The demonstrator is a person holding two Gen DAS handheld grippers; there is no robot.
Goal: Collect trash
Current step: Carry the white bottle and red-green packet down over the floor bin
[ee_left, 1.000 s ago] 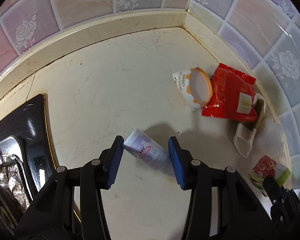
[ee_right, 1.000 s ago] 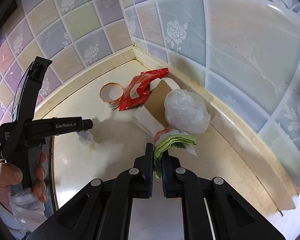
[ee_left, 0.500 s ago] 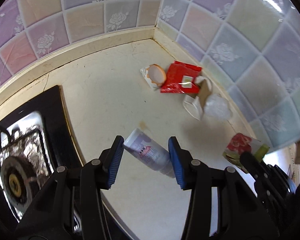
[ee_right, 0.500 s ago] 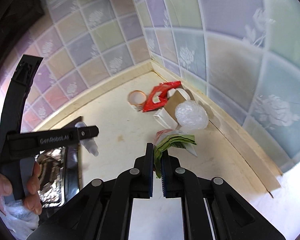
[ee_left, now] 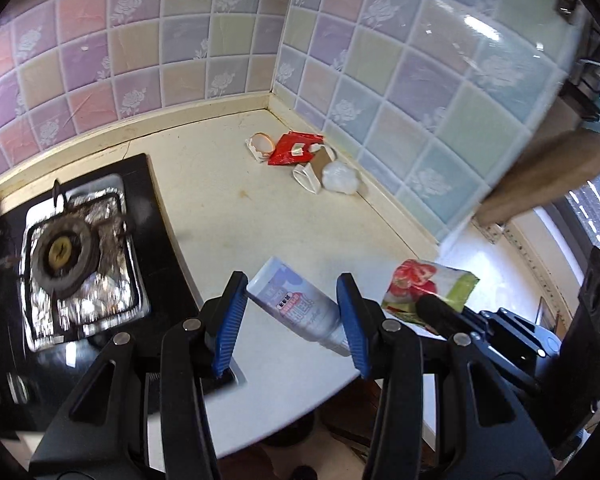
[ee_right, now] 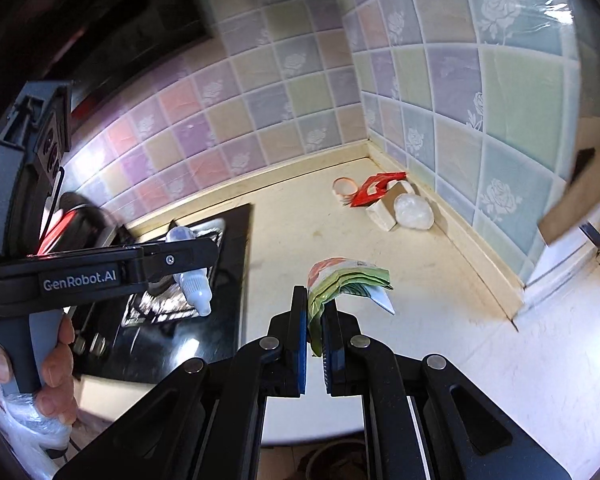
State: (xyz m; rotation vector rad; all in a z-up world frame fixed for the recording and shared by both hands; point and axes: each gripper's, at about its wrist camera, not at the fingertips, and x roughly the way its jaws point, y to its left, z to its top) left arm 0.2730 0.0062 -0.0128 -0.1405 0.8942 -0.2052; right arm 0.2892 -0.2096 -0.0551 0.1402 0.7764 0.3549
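My left gripper (ee_left: 292, 286) is shut on a white and lavender tube (ee_left: 300, 304), which lies slanted between the blue pads, above the countertop (ee_left: 228, 200). From the right wrist view the same tube (ee_right: 190, 280) hangs nozzle down from that gripper (ee_right: 188, 254). My right gripper (ee_right: 314, 300) is shut on a folded green and red wrapper (ee_right: 348, 278), also visible as the wrapper (ee_left: 428, 284) in the left wrist view. More trash lies far off in the corner: a paper cup (ee_left: 262, 145), a red packet (ee_left: 294, 148), a white carton (ee_left: 310, 174) and a crumpled plastic ball (ee_left: 340, 176).
A black gas stove (ee_left: 72, 248) with foil around the burner takes up the left of the counter. Tiled walls meet at the far corner. A wooden board (ee_left: 548, 176) sticks out at the right. The hand on the left gripper also clutches a thin plastic bag (ee_right: 20, 420).
Both grippers have pulled back and up from the corner, each keeping its item. The trash pile now looks small and far, and the stove and counter edge have come into view.
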